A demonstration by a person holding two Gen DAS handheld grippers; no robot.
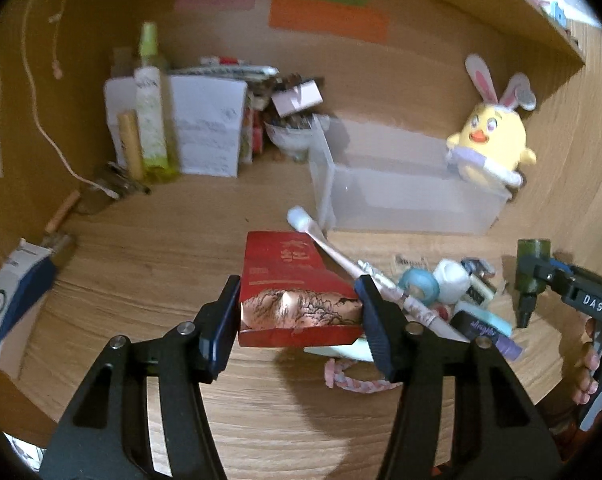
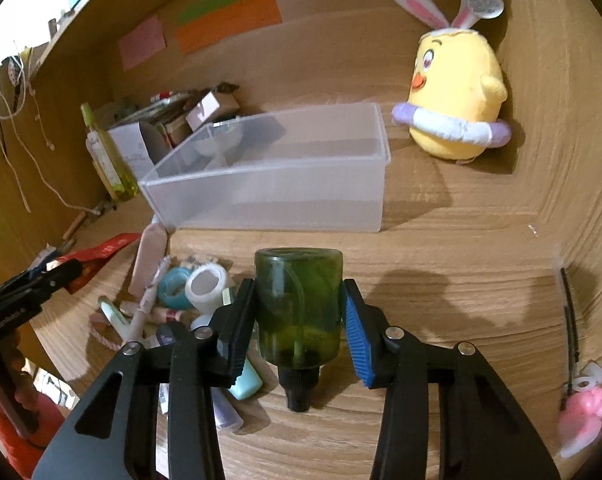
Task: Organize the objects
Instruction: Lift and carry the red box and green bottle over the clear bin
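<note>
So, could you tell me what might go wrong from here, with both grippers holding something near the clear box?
1. The left gripper pinches the red packet only by its edges; it looks soft and could buckle or slip.
2. The right gripper holds the green bottle by its smooth round sides, so it may twist loose.
3. The pile of small items lies close in front of the clear box; a low approach could scatter it.
</note>
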